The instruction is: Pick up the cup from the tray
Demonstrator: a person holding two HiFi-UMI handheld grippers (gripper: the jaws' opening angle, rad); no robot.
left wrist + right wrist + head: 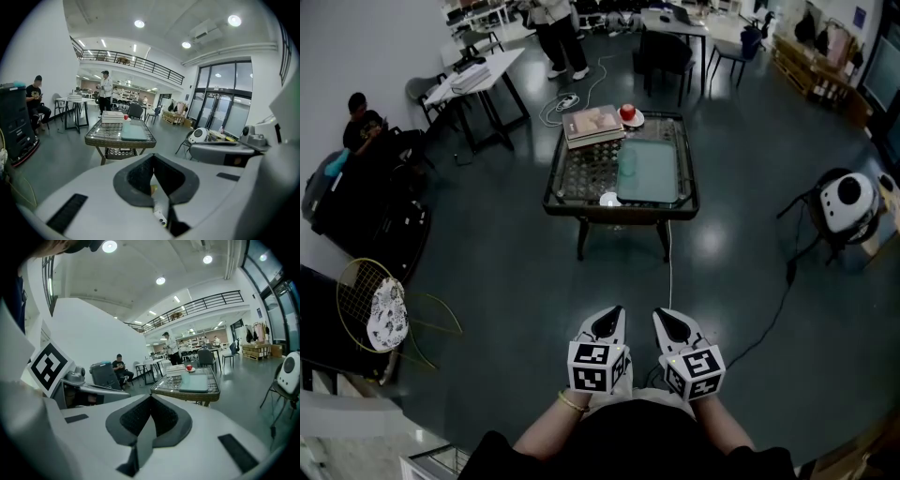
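Both tools are hanging low in front of the person, well apart from the table point(581, 214). The left tool point(613, 319) is showing its jaws pressed together with nothing between them, and the right tool point(662, 321) is likewise clenched and empty. The red cup point(627, 112) is sitting on a white saucer point(637, 121) at the table's far end, just beside a stack of books point(593, 125) — a pale green tray point(648, 171) is lying nearer. A small white thing point(609, 199) at the near edge is looking too blurred to name. The bottom edge is cutting off the person's forearms — and in the left gripper view the cup is appearing only as a tiny red dot.
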